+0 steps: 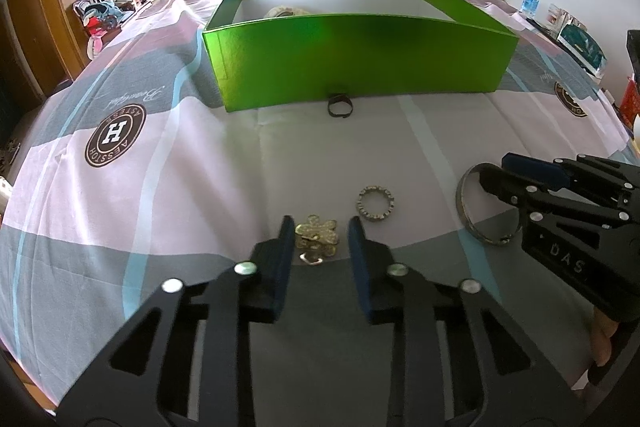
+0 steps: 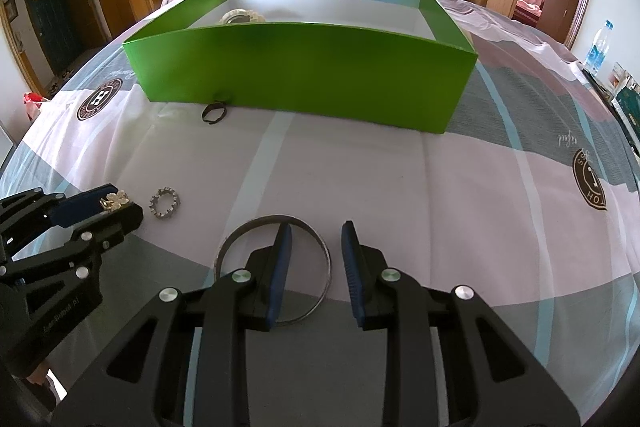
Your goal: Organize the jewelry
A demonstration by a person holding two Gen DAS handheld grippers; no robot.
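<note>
Left gripper (image 1: pixel 318 227) narrowed around gold flower-shaped brooch (image 1: pixel 317 235), pads not touching, right gripper (image 2: pixel 314 233) part-open astride rim of silver metal bangle (image 2: pixel 320 247), green cardboard box (image 1: pixel 360 59) far beyond.

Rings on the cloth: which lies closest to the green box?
The small dark ring, right against the box's front wall; the studded ring lies far nearer the grippers.

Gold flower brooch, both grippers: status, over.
Left gripper straddles gold flower brooch, pads not touching. Right gripper open astride rim of silver bangle. Green box ahead, path clear.
</note>
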